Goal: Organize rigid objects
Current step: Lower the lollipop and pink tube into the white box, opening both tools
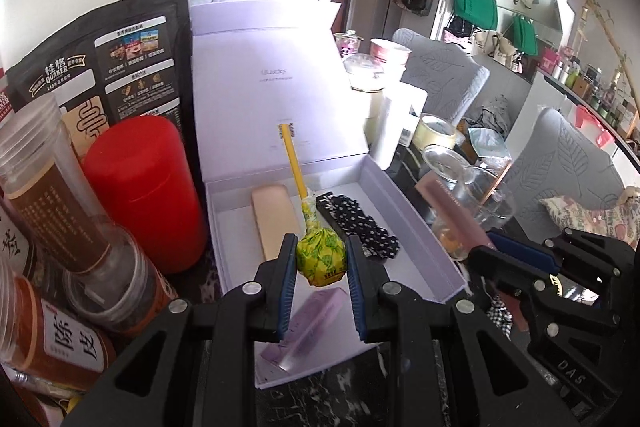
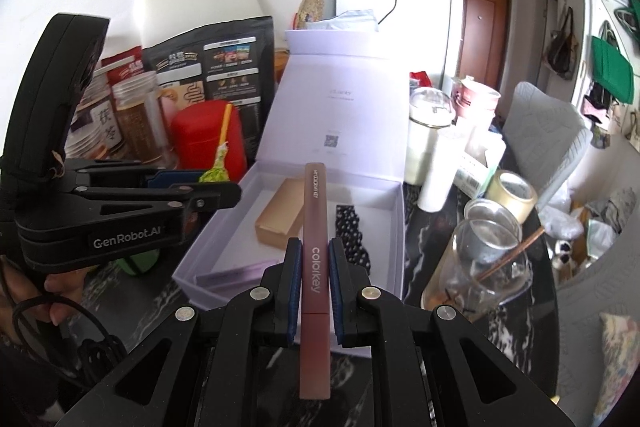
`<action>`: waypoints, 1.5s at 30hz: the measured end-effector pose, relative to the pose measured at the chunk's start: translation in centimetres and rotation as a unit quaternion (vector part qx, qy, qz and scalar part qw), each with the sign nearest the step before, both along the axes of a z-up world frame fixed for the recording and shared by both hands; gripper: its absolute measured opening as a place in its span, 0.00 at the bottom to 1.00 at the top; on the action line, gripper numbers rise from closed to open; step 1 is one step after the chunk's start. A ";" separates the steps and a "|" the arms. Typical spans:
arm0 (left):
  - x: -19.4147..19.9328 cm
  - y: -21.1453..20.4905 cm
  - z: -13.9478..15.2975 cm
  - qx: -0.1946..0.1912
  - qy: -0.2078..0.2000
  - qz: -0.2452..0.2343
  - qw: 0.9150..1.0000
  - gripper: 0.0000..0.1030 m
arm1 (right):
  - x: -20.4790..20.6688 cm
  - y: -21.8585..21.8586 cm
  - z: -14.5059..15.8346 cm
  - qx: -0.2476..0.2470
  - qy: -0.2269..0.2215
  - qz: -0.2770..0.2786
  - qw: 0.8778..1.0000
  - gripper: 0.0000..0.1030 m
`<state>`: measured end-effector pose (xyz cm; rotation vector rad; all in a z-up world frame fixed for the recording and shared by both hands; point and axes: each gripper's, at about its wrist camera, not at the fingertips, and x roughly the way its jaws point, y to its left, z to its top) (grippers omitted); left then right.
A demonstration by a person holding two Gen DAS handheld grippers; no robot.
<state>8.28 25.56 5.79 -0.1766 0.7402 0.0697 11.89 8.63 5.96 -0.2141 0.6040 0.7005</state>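
My left gripper (image 1: 321, 259) is shut on a lollipop (image 1: 321, 259) with a green-yellow wrapper and yellow stick, held above the open white box (image 1: 416, 223). The lollipop also shows in the right wrist view (image 2: 216, 173). My right gripper (image 2: 315, 259) is shut on a long mauve "colorkey" stick box (image 2: 316, 267), held over the box's near edge (image 2: 394, 195). Inside the box lie a tan bar (image 1: 274, 219), a black polka-dot item (image 1: 360, 227) and a clear purple piece (image 1: 308, 323). The left gripper (image 2: 216, 193) is at the left in the right wrist view.
A red canister (image 1: 142, 191), a black Quaker bag (image 1: 120, 63) and spice jars (image 1: 76, 227) stand left of the box. Glass jars (image 2: 484, 255), a tape roll (image 2: 512, 193), cups and white bottles (image 2: 436, 171) crowd the right side. Grey chairs (image 1: 568, 155) stand beyond the table.
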 end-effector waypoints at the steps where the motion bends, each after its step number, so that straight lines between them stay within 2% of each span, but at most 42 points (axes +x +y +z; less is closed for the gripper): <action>1: 0.2 0.3 -0.1 -0.002 0.001 0.001 1.000 0.23 | 0.4 0.1 -0.1 0.000 0.002 0.000 1.000 0.13; 15: 4.8 1.9 -2.4 -0.004 0.020 0.004 1.000 0.23 | 4.8 2.3 -1.9 -0.011 0.021 -0.005 1.000 0.13; 22: 7.3 2.7 -3.6 0.003 0.036 0.012 0.999 0.23 | 7.4 3.2 -2.8 -0.016 0.029 -0.009 0.999 0.13; 28: 9.3 3.5 -5.2 -0.004 0.063 0.016 0.998 0.23 | 9.3 3.9 -3.5 -0.021 0.034 -0.015 0.999 0.13; 36: 10.9 3.8 -8.0 0.000 0.100 0.011 0.995 0.23 | 10.9 4.5 -5.0 -0.024 0.060 -0.021 0.998 0.13; 39: 11.4 4.0 -8.8 -0.014 0.110 0.010 0.994 0.23 | 11.4 4.5 -6.2 -0.029 0.077 -0.021 0.996 0.13; 45: 11.5 3.9 -9.0 -0.004 0.104 0.002 0.995 0.23 | 11.4 5.2 -7.2 -0.034 0.090 -0.007 0.995 0.13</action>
